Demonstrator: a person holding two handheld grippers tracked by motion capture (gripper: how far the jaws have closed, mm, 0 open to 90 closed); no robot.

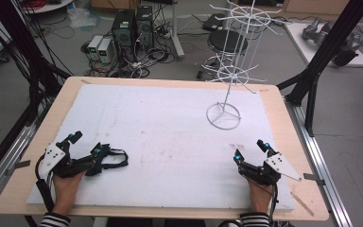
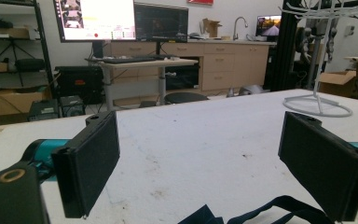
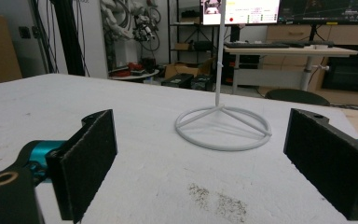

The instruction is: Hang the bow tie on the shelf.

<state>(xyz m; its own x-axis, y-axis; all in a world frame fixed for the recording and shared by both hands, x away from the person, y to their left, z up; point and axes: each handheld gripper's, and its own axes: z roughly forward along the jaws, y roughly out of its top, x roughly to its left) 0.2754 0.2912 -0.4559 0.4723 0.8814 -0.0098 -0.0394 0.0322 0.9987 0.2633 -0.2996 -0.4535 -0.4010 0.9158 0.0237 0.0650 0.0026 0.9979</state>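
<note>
A white wire display rack (image 1: pixel 223 116) stands on its ring base at the back right of the white sheet (image 1: pixel 160 127); its base is also seen in the left gripper view (image 2: pixel 317 105) and the right gripper view (image 3: pixel 223 127). A black strap (image 1: pixel 113 158) lies in loops on the sheet at the front left. My left gripper (image 1: pixel 87 144) rests beside it, open, and the strap (image 2: pixel 261 212) lies low between the jaws without the pads touching it. At the front right, my right gripper (image 1: pixel 250 150) is open with nothing in it and faces the rack's base. In their own views both the left gripper (image 2: pixel 207 163) and the right gripper (image 3: pixel 207 163) stand wide.
The sheet covers a wooden table (image 1: pixel 274 94). Black frame posts (image 1: pixel 328 45) rise just off the right corner, and cables hang along the left side. Computer towers (image 1: pixel 132 26) and a stool (image 1: pixel 227 40) stand on the floor behind the table.
</note>
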